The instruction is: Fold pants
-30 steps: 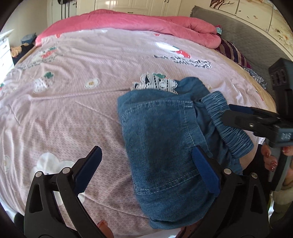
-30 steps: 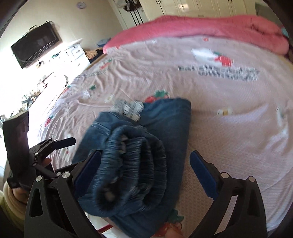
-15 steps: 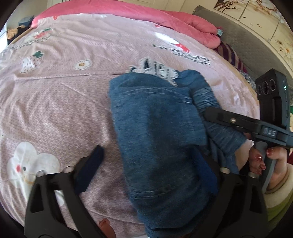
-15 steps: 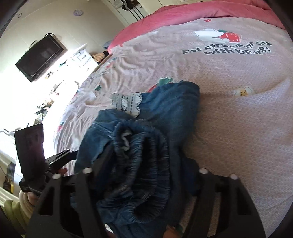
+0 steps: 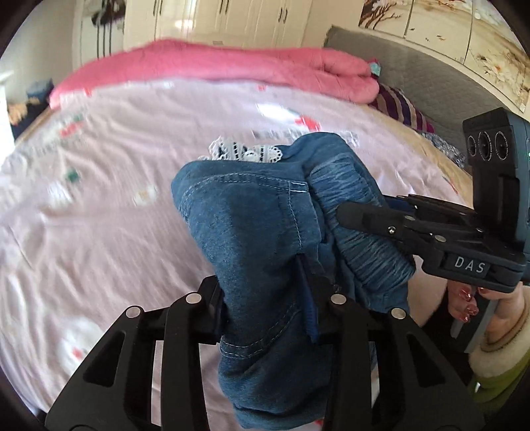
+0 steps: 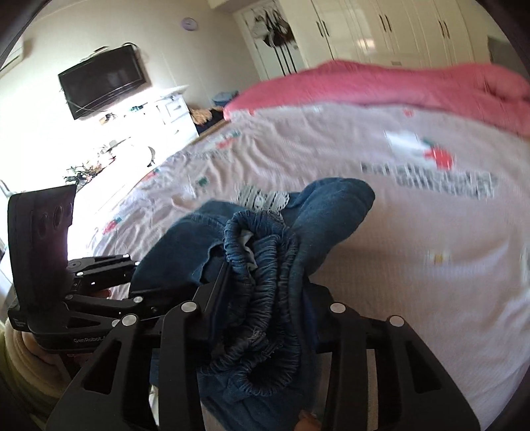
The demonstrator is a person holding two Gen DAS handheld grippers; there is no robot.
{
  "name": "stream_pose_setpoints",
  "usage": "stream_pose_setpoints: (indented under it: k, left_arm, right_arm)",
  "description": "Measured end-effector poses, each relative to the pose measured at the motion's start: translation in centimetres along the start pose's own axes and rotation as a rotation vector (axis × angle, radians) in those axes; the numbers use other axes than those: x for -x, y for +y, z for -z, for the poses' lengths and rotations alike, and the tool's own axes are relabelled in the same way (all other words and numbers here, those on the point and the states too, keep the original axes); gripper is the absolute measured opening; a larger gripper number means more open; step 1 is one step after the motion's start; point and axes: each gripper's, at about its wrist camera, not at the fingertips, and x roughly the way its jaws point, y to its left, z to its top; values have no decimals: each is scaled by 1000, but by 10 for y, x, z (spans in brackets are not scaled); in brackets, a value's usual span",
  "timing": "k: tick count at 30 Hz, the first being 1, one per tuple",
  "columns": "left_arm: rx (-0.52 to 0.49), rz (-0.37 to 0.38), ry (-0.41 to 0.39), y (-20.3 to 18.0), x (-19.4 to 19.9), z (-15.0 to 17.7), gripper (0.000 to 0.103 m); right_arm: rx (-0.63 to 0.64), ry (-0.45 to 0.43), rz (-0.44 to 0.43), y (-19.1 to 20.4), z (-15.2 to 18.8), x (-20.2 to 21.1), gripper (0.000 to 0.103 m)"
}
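Pants (image 5: 261,238) bundled between both sets of jaws: left gripper (image 5: 265,308) closing on denim side, right gripper (image 6: 265,298) closing on waistband (image 6: 265,265); bed (image 5: 99,199) below.

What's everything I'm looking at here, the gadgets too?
pants: one, blue denim, folded, on the bed's near edge
sheet: one, pale pink, printed, covering the bed
blanket: one, pink, along the far side
pillow: one, striped purple, far right
television: one, black, on the wall
wardrobe: white, behind the bed
left gripper: black, closing on the pants
right gripper: black, closing on the waistband
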Motion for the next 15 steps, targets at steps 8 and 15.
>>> stream_pose_setpoints:
  k: [8,15]
  left_arm:
    - [33,-70,-44,33,-12,-41,27]
    - [95,-68,41,65,-56,-31,28]
  right_arm:
    - [-22,-18,-25,-9,-50,-41,36]
    - [-76,103,-20,-28,-53,-95,37]
